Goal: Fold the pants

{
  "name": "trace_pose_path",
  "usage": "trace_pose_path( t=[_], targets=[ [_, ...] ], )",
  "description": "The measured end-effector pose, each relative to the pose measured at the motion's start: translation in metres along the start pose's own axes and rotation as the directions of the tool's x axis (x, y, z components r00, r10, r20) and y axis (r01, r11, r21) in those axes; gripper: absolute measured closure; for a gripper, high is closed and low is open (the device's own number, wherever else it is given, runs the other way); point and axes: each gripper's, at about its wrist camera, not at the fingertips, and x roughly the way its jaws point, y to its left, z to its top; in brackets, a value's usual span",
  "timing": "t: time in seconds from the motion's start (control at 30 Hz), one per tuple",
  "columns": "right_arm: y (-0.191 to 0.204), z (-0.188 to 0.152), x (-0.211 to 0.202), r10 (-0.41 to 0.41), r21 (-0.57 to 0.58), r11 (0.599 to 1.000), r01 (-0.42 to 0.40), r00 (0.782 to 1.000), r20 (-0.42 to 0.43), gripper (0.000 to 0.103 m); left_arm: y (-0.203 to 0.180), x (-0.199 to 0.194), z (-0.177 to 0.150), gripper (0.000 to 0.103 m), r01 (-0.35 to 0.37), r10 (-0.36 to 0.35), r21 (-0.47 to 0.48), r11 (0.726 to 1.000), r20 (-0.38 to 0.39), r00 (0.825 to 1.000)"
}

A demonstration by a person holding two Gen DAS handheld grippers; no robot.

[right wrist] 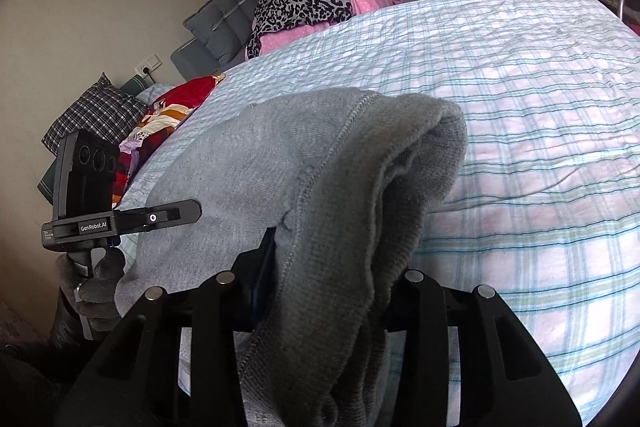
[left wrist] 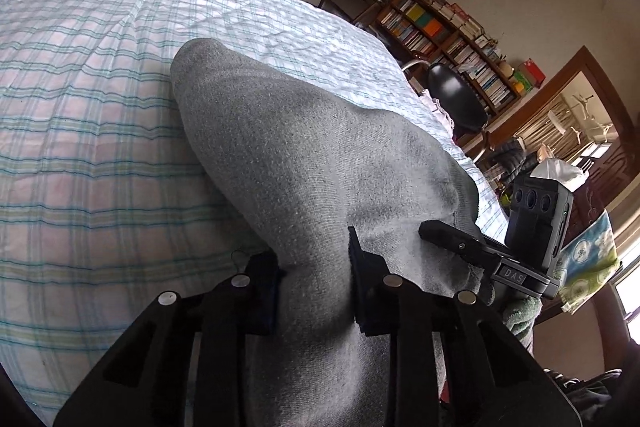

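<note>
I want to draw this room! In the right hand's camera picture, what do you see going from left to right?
Left gripper → checked pillow → red quilt → grey pants → striped bed cover.

left gripper: matte black plastic fingers showing round silver rivets on ribbed arms
right gripper: same black build, showing four silver rivets
camera block: black box showing three round lenses, its base reading "GenRobot.AI"
second camera block: bracket reading "DAS"
gloved hand: wearing a grey knit glove
</note>
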Motion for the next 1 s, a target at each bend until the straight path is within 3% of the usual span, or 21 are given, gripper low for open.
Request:
trace_pose_path(
  t=[0.23, 0.4, 0.67, 1.0],
  targets=[
    [-0.004, 0.016, -0.037, -0.030, -0.031, 0.999, 0.034, 0.991, 0.128, 0.062, -0.033, 0.000, 0.030, 0.077, 0.010, -0.013, 0.079, 0.997, 0.047, 0.999],
    [-0.025, 0.036, -0.059, -0.074, -0.028, 0.996, 0.081, 0.978, 0.195, 0.062, -0.067, 0.025, 0.062, 0.077, 0.003, -0.012, 0.153, 0.988, 0.059, 0.998],
    [-0.091, 0.083, -0.076, -0.151, 0.024, 0.988, 0.150, 0.956, 0.252, 0.062, -0.104, 0.102, 0.123, 0.077, -0.013, 0.004, 0.208, 0.978, 0.043, 0.999],
    [-0.181, 0.135, -0.062, -0.269, 0.038, 0.963, 0.268, 0.935, 0.229, 0.062, -0.115, 0.217, 0.183, 0.077, -0.018, 0.021, 0.223, 0.975, -0.011, 1.000]
  ],
)
